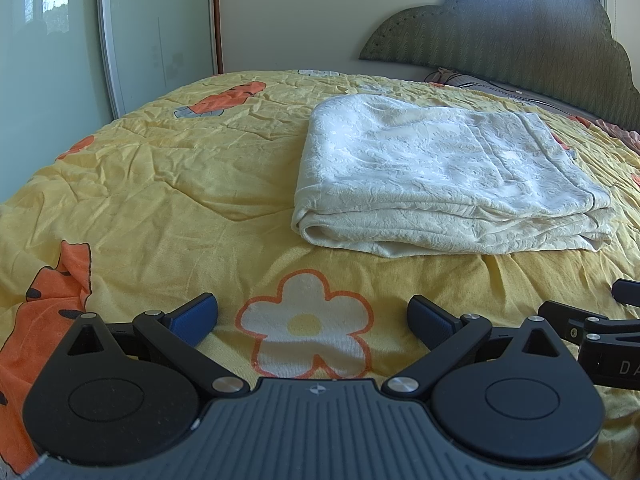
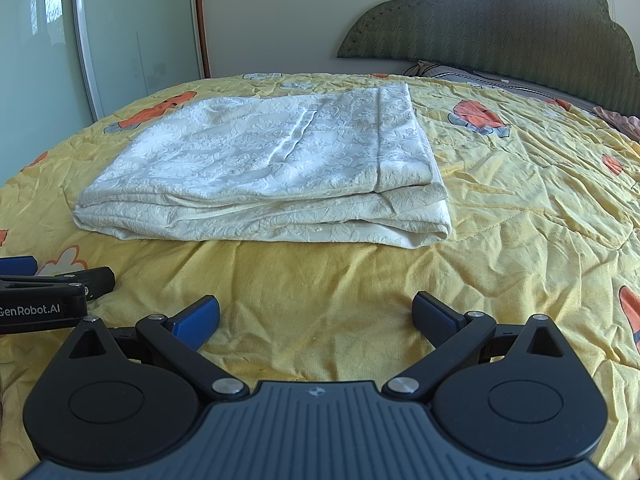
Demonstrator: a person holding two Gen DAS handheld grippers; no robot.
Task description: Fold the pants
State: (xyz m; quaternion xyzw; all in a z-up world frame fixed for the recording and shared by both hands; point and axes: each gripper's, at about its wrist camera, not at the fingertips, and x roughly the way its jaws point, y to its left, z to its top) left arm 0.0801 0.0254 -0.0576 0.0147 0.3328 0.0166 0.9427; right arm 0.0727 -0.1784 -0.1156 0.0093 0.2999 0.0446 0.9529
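Cream-white pants, textured with a raised floral pattern, folded into a flat layered rectangle on a bed, lying on a wrinkled yellow quilt printed with white flowers and orange cartoon shapes. Stacked folded edges facing the cameras, top layer smooth, one seam line running across it.

Left gripper low over the quilt, short of the pants and apart from them, jaws spread wide with nothing between, blue pads angled outward, a white printed flower in the gap. Right gripper likewise low over bare yellow quilt, just in front of the folded stack, jaws spread wide and empty. Both grippers side by side, each glimpsed at the edge of the other's view.

Behind the bed, a dark green scalloped headboard against a pale wall, with something like a pillow at its foot, too far off to be sure. To the left, a pale green glossy wardrobe door with flower decals near the top.
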